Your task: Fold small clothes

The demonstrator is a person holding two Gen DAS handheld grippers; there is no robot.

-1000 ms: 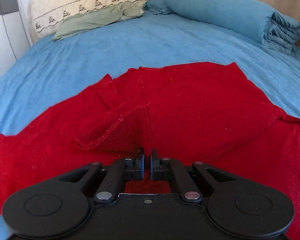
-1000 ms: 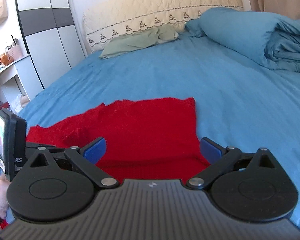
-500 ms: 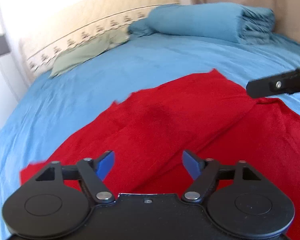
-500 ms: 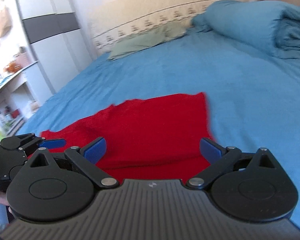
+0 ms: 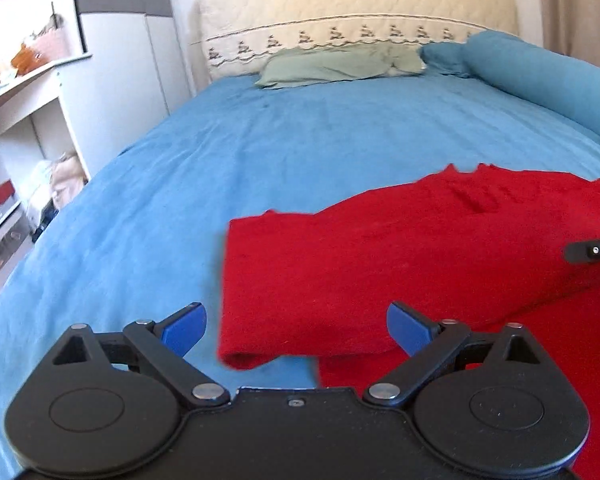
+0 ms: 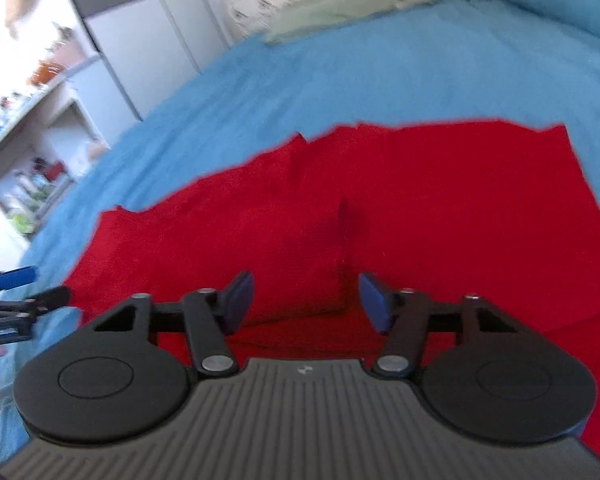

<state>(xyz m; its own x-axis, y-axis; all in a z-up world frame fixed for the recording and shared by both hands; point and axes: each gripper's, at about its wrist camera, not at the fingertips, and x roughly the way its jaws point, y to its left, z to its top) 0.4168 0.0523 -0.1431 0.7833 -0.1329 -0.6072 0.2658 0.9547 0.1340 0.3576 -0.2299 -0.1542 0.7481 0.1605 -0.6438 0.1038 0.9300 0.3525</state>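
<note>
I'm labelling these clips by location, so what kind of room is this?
Most likely a bedroom. The work surface is a bed with a blue sheet, a cream quilted headboard stands behind it, and a pale green pillow lies at its head.

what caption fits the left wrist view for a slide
Open left gripper hovering at the folded edge of a red knit garment lying on a blue bedsheet.

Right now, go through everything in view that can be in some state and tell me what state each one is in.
left gripper: open, holding nothing
right gripper: open, holding nothing, above the garment
red garment: lying on the bed, partly folded over itself
blue bedsheet: spread flat
blue duvet: rolled up at the bed's right side
green cloth: crumpled by the headboard
</note>
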